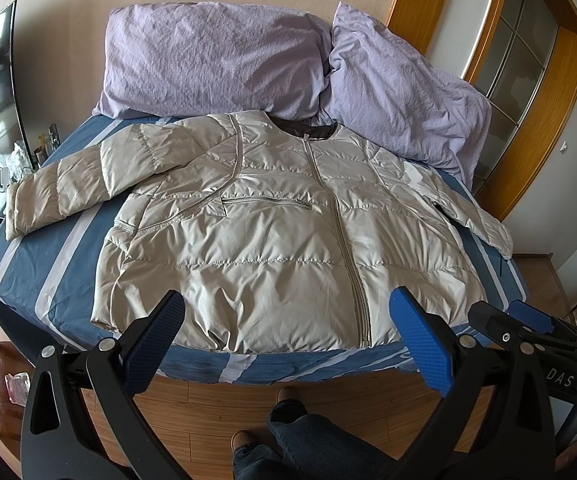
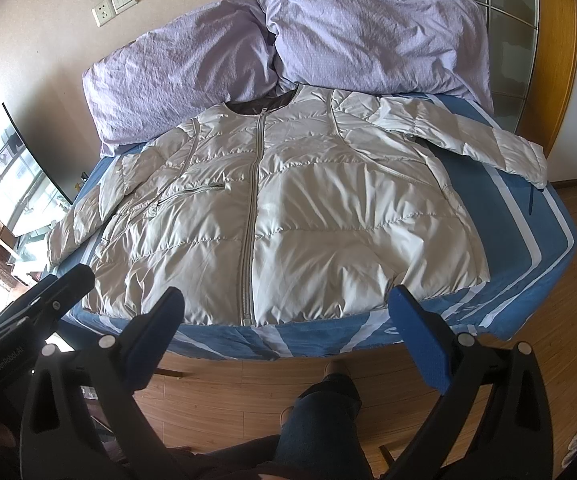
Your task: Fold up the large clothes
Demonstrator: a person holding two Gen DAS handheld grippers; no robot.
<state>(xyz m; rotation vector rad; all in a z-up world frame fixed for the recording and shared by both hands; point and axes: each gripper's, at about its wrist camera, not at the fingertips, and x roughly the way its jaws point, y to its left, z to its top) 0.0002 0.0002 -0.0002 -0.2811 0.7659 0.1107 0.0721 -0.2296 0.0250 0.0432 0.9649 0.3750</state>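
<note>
- Jacket [image 1: 280,236] — a pale beige quilted one — is lying flat and face up on the bed [image 1: 28,276], zipped down the middle, its hem toward the near edge and its collar toward the far end.
- Both sleeves are spreading outward: the left sleeve [image 1: 64,192] is angling down toward the left edge of the bed, and the right sleeve [image 2: 484,140] is reaching toward the right edge, its cuff lying close to the corner.
- Two lilac pillows are leaning against the far wall: the left pillow [image 1: 212,56] and the right pillow [image 1: 400,96] are touching each other, and the jacket's collar is sitting just against them.
- The left gripper [image 1: 286,300] is hovering above the near edge of the bed with its blue-padded fingers spread wide and holding nothing; the jacket's hem is showing between them.
- The right gripper [image 2: 286,300] is likewise hovering by the near hem, its jaws standing wide apart and empty.
- Each gripper is appearing at the edge of the other's view — they are sitting side by side, near one another.
- The person's jeans-clad leg [image 1: 300,436] and brown shoe [image 1: 286,394] are standing on the wooden floor [image 1: 208,404] just in front of the bed.
</note>
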